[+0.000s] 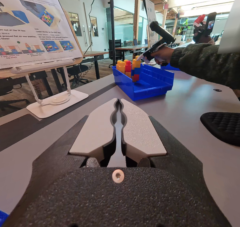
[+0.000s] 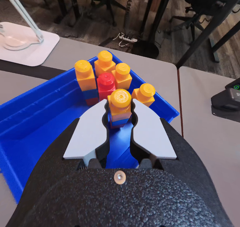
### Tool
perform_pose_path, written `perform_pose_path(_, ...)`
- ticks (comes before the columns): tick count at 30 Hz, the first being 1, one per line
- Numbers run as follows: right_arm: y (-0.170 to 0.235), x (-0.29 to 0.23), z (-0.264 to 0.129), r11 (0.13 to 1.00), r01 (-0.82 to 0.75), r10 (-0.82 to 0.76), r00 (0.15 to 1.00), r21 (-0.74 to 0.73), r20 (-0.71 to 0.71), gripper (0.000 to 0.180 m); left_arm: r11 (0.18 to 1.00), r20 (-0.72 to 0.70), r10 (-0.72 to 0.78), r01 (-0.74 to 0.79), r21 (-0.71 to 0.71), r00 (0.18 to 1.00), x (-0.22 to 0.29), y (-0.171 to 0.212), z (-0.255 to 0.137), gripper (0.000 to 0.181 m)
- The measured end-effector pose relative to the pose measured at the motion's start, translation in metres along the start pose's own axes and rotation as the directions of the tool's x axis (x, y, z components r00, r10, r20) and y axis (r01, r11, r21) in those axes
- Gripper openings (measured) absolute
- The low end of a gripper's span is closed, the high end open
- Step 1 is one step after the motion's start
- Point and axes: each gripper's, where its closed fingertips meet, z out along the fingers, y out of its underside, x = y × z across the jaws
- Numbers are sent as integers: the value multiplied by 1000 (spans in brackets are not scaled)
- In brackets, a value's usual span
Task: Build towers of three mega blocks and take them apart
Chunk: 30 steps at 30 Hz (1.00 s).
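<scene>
My left gripper hangs low over the grey table, its white fingers pressed together at the tips with nothing between them. My right gripper reaches down into the blue bin, fingers closed against both sides of the orange top block of a tower, whose blue block and red block show below. From the left wrist view, that tower's base seems to hang just above the bin floor, though I cannot tell for certain. Just behind it in the bin's far corner stand five more towers: one red-topped, four orange-topped. A hand in a dark knit sleeve holds the right gripper. Left of the bin sits a white stand carrying a printed instruction sheet. A black textured pad lies on the table at right. Beyond the table's far edge are office chairs, desks and a power strip on the floor.
</scene>
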Motion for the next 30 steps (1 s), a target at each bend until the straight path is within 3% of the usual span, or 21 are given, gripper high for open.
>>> perform_pose_path(8, 13, 9, 28, 996, -9, 6, 999, -92, -33, 34, 1000, 12, 2, -2, -25, 1000, -6, 11, 1, 0)
perform_pose_path(10, 15, 13, 26, 994, -29, 24, 999, -102, -46, 49, 1000, 24, -2, 3, -23, 1000, -8, 9, -1, 0)
perform_pose_path(12, 6, 12, 16, 996, -67, 64, 997, -62, -43, 63, 1000, 41, -14, 15, -14, 999, -13, 4, -4, 0)
perform_pose_path(14, -20, -2, -9, 993, -91, 92, 996, 78, -16, 63, 1000, 86, 1, -1, 2, 996, -24, -4, -12, 0)
perform_pose_path(17, -57, -61, -71, 936, -62, 41, 997, 346, 69, 54, 999, 204, 20, -26, 27, 979, -55, -24, -33, 0)
perform_pose_path(20, -54, -142, -129, 870, -77, -29, 978, 486, 207, 46, 997, 394, 46, -68, 42, 918, -104, -53, -75, 0)
perform_pose_path(24, -10, -246, -169, 881, -110, -104, 904, 459, 415, 3, 1000, 589, 7, -6, -4, 808, -180, -72, -137, 0)
perform_pose_path(27, 22, -313, -183, 916, -134, -115, 815, 378, 568, 0, 989, 697, 28, 83, -125, 717, -238, -65, -168, 4)
perform_pose_path(30, 39, -354, -182, 925, -113, -149, 772, 364, 618, 0, 946, 750, -55, 275, -173, 659, -281, -35, -170, 29)
